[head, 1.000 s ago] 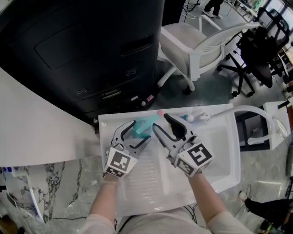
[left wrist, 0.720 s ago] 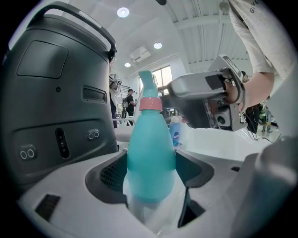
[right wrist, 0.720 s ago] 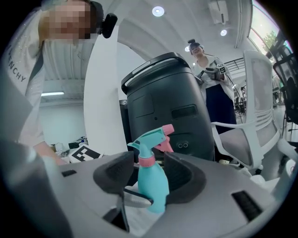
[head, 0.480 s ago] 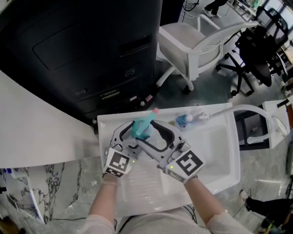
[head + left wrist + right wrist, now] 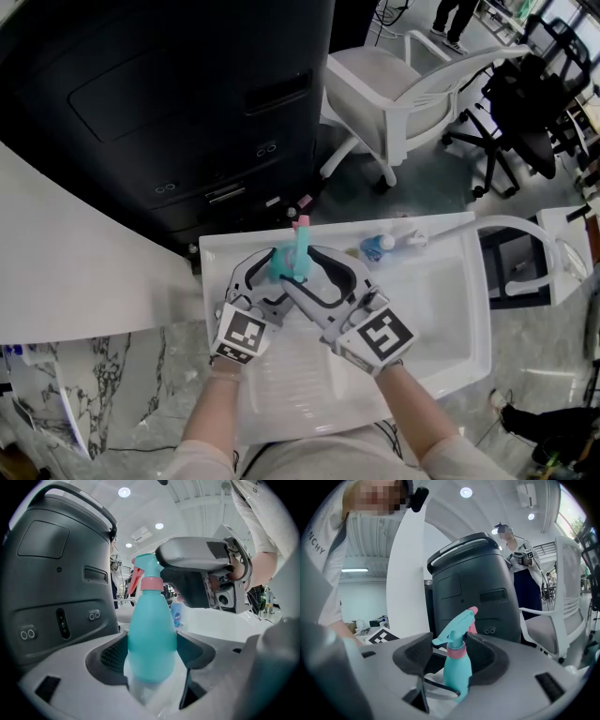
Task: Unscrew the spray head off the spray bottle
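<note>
A teal spray bottle point(image 5: 283, 267) stands upright over the white tray point(image 5: 450, 309). My left gripper point(image 5: 275, 272) is shut on its body, and in the left gripper view both pads point(image 5: 110, 656) press the bottle point(image 5: 151, 639). The spray head point(image 5: 301, 234), teal with a pink collar and trigger, points away from me. My right gripper point(image 5: 298, 269) reaches across from the right, its jaws closing around the neck. In the right gripper view the collar point(image 5: 457, 651) stands between the jaws of the right gripper point(image 5: 452, 660), with a gap still showing on the left side.
A small blue bottle point(image 5: 375, 247) lies at the tray's far edge. A big black machine point(image 5: 187, 103) stands right behind the tray, with a white chair point(image 5: 394, 84) and black office chairs point(image 5: 525, 122) beyond. A white curved counter point(image 5: 75, 272) lies to the left.
My right gripper moved left from beside the bottle and now brackets the spray head. The nozzle swung from pointing right to pointing straight away. The left gripper kept its hold.
</note>
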`<state>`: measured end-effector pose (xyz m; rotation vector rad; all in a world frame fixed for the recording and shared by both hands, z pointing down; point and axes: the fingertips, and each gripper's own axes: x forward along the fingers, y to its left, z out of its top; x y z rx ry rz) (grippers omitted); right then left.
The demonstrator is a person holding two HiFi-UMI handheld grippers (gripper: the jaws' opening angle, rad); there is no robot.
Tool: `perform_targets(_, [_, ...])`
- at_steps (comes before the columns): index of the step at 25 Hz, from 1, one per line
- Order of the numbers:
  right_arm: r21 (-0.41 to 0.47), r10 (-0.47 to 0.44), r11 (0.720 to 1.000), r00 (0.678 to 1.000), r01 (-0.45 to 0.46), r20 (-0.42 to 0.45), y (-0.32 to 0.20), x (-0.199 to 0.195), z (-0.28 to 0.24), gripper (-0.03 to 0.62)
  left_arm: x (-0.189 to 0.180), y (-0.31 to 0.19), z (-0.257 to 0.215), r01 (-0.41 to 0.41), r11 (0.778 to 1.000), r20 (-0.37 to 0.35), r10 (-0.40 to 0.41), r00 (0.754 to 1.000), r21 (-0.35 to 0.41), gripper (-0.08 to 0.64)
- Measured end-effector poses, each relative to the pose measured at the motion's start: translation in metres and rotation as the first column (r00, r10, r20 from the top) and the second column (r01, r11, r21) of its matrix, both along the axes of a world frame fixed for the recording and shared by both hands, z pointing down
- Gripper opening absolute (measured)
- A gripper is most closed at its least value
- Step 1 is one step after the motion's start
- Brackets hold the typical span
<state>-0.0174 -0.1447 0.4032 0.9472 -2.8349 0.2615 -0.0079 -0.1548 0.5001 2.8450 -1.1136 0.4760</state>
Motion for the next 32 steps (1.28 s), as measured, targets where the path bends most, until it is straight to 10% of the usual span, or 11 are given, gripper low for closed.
perform_targets(32, [0.025, -0.009, 1.000, 0.997, 0.011, -0.073, -0.019, -0.012, 0.018, 0.160, -0.001, 0.000, 0.002, 0.005, 1.000, -0.005, -0.005, 1.000, -0.003, 0.328])
